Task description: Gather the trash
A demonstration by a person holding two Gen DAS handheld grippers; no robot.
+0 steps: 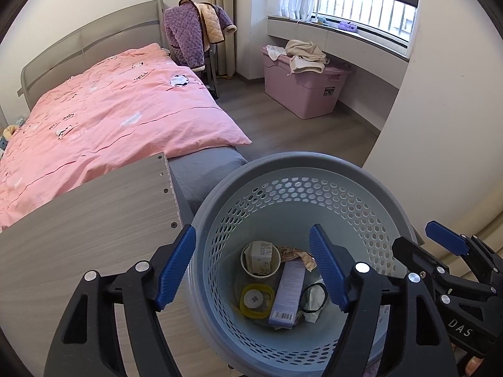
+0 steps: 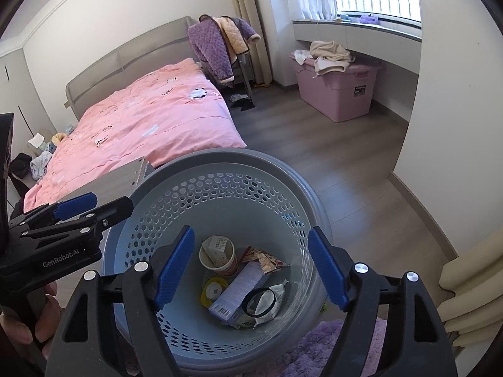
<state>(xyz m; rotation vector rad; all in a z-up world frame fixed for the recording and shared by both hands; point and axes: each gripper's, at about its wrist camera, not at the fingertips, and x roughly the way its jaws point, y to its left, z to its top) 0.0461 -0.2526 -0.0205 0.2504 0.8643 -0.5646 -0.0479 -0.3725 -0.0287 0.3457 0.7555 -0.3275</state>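
Left gripper (image 1: 253,270): hanging spread over the basket, carrying nothing.
Right gripper (image 2: 250,270): likewise gaping, carrying nothing.
Basket (image 2: 220,160): sitting beside the bed, holding a paper cup (image 2: 217,259), purple box (image 2: 240,290), wrappers.
Floor ahead (image 2: 314,138): showing dark scraps by the chair; collecting is probably nearing completion.

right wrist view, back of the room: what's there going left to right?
Grey headboard → purple quilted jacket hung on a chair → beige curtain → pink storage bin with cream clothes piled on its lid → white wall corner.
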